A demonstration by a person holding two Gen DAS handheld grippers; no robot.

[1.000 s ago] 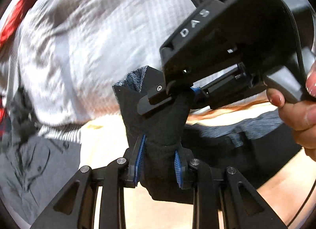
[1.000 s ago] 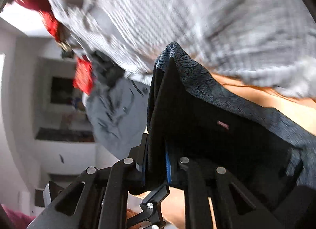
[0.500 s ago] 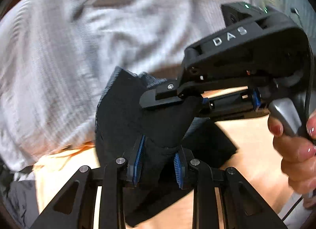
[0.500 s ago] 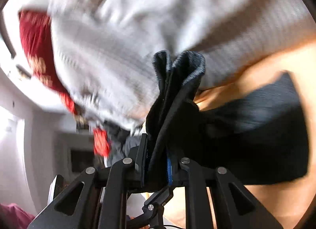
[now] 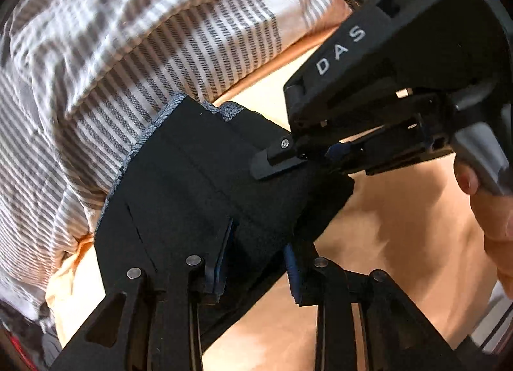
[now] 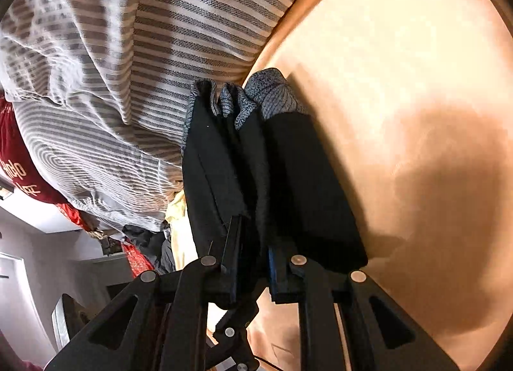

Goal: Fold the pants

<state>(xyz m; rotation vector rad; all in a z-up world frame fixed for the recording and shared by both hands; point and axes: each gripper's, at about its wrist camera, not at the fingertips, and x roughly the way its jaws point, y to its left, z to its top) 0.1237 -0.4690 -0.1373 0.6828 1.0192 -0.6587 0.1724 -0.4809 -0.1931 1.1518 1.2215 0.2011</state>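
Observation:
The black pants (image 5: pixel 198 178), with a grey patterned lining at the edge, are bunched into folded layers and held up over the peach sheet (image 5: pixel 384 243). My left gripper (image 5: pixel 256 262) is shut on a thick fold of them. My right gripper (image 6: pixel 253 262) is shut on the same bundle (image 6: pixel 288 185), whose grey hems (image 6: pixel 269 95) point away from me. In the left wrist view the right gripper (image 5: pixel 307 159) comes in from the right and pinches the cloth just above my left fingers.
A striped grey-and-white duvet (image 5: pixel 112 60) is heaped behind the pants; it also fills the upper left of the right wrist view (image 6: pixel 144 50). A red cloth (image 6: pixel 19 169) and other clothes lie at the left. The peach sheet (image 6: pixel 416 82) spreads to the right.
Both grippers have swung with the pants still held; the loose hanging part has gathered into a tighter folded bundle. The duvet now sits closer behind it.

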